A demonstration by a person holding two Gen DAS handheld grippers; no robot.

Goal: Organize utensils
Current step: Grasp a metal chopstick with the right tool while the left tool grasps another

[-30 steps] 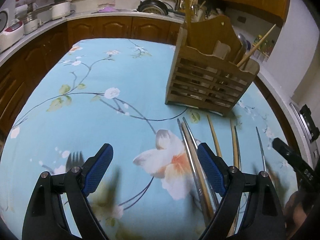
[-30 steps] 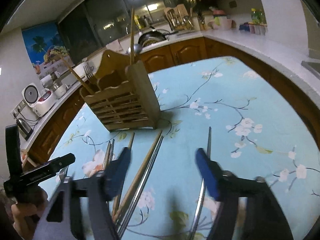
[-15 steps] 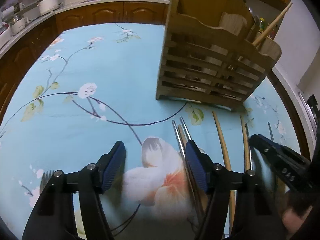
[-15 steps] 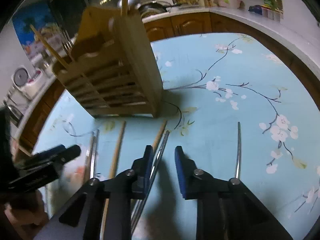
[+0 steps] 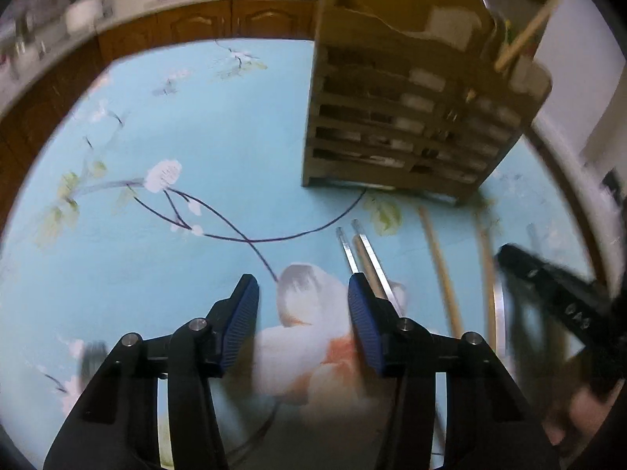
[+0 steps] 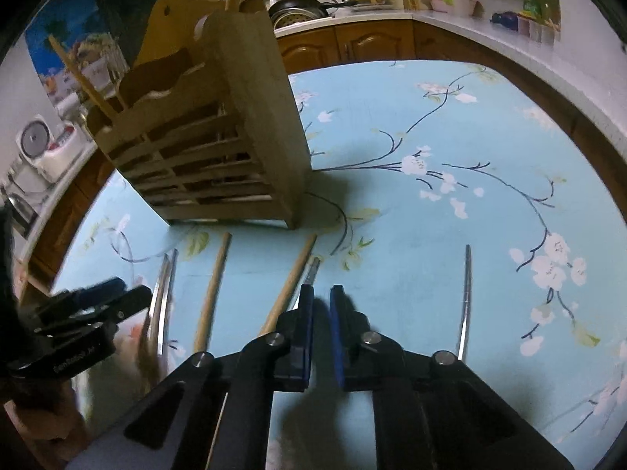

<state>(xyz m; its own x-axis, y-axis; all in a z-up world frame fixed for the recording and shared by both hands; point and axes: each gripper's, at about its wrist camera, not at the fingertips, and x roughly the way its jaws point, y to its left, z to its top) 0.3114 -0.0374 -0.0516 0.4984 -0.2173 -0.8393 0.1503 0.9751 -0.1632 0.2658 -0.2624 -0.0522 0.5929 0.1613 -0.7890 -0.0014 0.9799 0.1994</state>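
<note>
A slatted wooden utensil holder stands on the blue floral tablecloth, with chopsticks sticking out of it. Loose metal chopsticks and wooden chopsticks lie on the cloth in front of it. My left gripper is open and empty, its right finger beside the metal pair. My right gripper is nearly shut, with a narrow gap and nothing between the pads; a wooden chopstick and a metal chopstick lie just left of it. A single metal chopstick lies to its right.
A fork lies blurred at the lower left of the left wrist view. Wooden cabinets and a countertop with pans, a rice cooker and bottles ring the table. The other gripper shows at the left.
Both grippers moved forward and down toward the holder and the chopsticks. The right gripper's jaws closed from wide open to a narrow gap. The left gripper's opening narrowed somewhat.
</note>
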